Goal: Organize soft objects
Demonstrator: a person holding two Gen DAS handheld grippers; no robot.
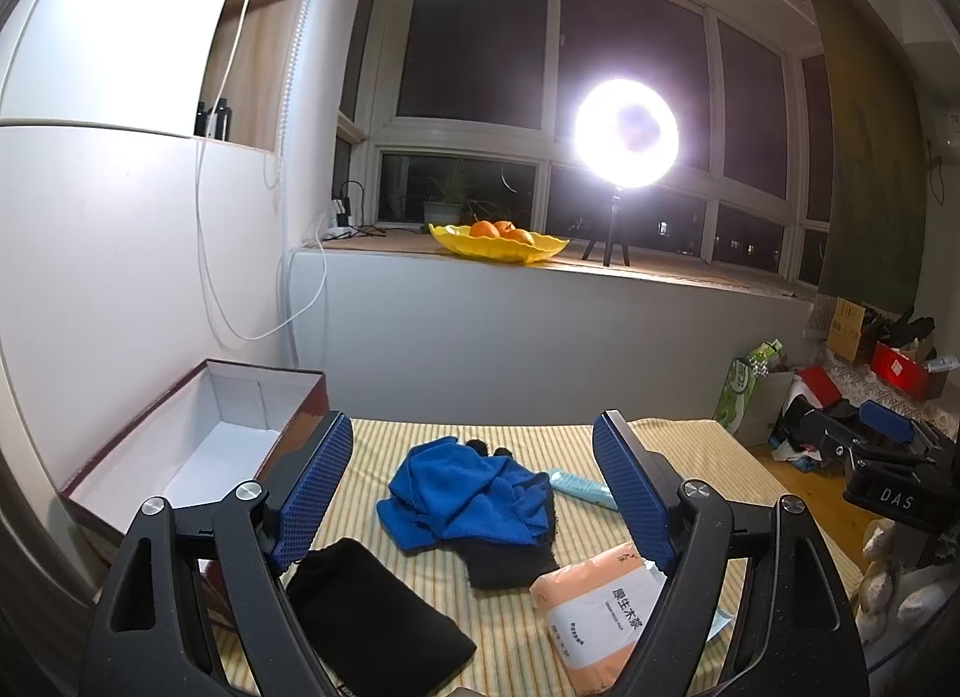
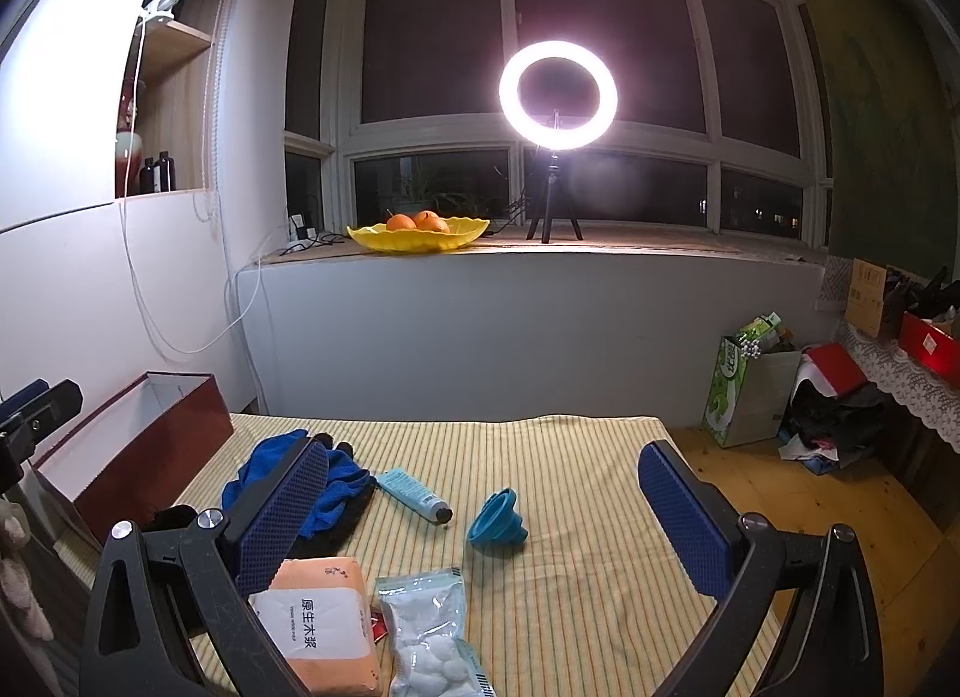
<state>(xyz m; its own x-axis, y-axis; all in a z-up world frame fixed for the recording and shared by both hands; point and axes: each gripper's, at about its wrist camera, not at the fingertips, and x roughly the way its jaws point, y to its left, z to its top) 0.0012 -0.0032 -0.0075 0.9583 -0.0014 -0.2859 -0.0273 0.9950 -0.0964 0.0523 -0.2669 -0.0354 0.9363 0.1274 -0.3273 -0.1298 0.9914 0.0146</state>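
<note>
On the striped yellow cloth (image 2: 570,505) lie a crumpled blue towel (image 1: 462,493) over a black glove (image 1: 510,559), a black cloth pouch (image 1: 372,619), an orange tissue pack (image 1: 600,613) and a bag of cotton balls (image 2: 429,631). My left gripper (image 1: 474,493) hangs open above the blue towel, which sits between its blue pads without contact. My right gripper (image 2: 486,517) is open too, over the middle of the cloth, with a blue folding funnel (image 2: 498,523) and a light-blue tube (image 2: 414,493) between its fingers' lines.
An open dark-red box (image 1: 198,445) with a white lining stands at the left edge of the cloth. Behind is a windowsill with a yellow fruit bowl (image 2: 420,232) and a glaring ring light (image 2: 558,90). Bags and clutter (image 2: 798,397) sit on the wooden floor at right.
</note>
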